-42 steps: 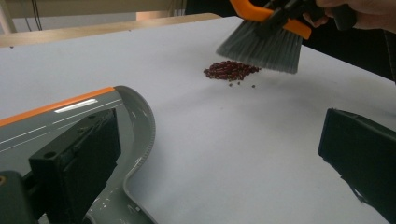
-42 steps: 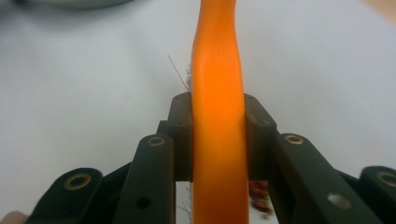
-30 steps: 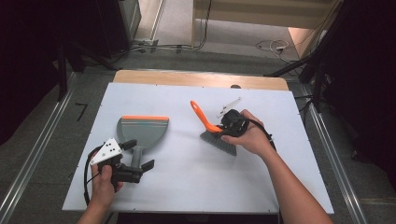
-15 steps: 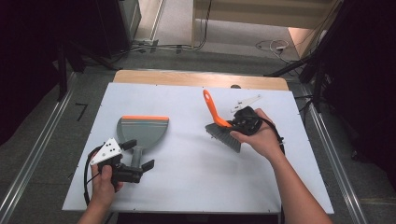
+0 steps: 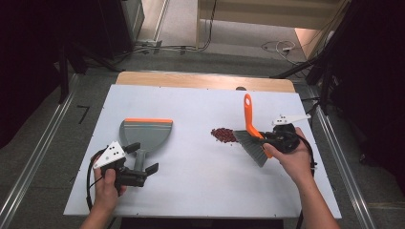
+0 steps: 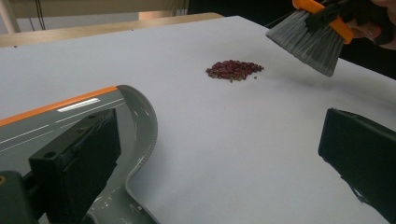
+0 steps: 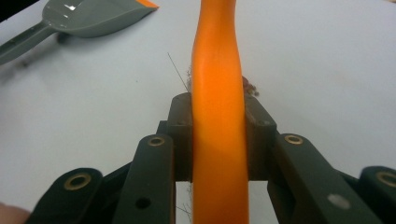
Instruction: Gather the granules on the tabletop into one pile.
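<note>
While the table (image 5: 200,105) lies bare between them:
right gripper (image 5: 267,140): clamps brush (image 5: 252,138) – beside beans (image 5: 224,135)
left gripper (image 5: 143,157): jaws apart, astride dustpan (image 5: 145,134) handle

Smooth, glossy orange plastic on the brush handle (image 7: 218,116), catching a soft sheen at centre frame. Grey bristles (image 6: 306,43), fine and matt, at upper right of the left gripper view. Grey plastic dustpan (image 5: 144,135) with a slight gloss and an orange plastic lip, left of centre. Matt white tabletop (image 5: 191,186), smooth, with a pale wood edge along the top. Small dark red beans (image 5: 223,135), faintly shiny, heaped at centre. Matt black plastic on the right gripper (image 7: 217,140), with brass-coloured metal rivets.
</note>
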Demonstrator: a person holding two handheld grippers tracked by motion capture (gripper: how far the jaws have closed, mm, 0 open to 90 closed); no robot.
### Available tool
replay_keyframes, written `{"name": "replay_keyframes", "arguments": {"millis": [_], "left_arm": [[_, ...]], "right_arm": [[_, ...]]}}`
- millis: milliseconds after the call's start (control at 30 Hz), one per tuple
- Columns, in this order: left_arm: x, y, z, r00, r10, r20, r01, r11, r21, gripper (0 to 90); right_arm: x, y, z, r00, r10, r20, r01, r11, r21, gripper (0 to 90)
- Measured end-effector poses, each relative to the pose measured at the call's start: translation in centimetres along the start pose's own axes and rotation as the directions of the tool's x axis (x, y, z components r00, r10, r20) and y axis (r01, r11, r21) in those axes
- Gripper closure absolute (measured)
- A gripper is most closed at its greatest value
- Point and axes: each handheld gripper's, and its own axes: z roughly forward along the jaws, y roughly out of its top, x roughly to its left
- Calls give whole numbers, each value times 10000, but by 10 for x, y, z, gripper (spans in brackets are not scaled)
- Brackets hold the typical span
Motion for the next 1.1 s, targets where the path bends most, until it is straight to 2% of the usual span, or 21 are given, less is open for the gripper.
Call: {"name": "replay_keyframes", "arguments": {"millis": [367,500,633,967,1100], "left_arm": [[1,0,1,9999,13,-108,-13,10000,40,0],[2,0,0,9999,44,-99,-44,10000,33,0],[2,0,-1,9999,112,-106,-111,9999,45,0],[3,0,-1,9995,152,-292,-153,9999,-65,0],[4,0,-2,9998,18,-220,-22,9999,-154,0]], "right_arm": [[-17,-41,-26,9936,1129,46,-1125,9923,-513,683],[-21,-55,-34,9922,1240,137,-1231,9909,-547,683],[-29,-67,-42,9853,1702,115,-1692,9837,-614,684],[-47,-81,-52,9702,2417,154,-2389,9654,-1042,684],[-50,-83,-52,9693,2455,120,-2427,9635,-1127,684]]}}
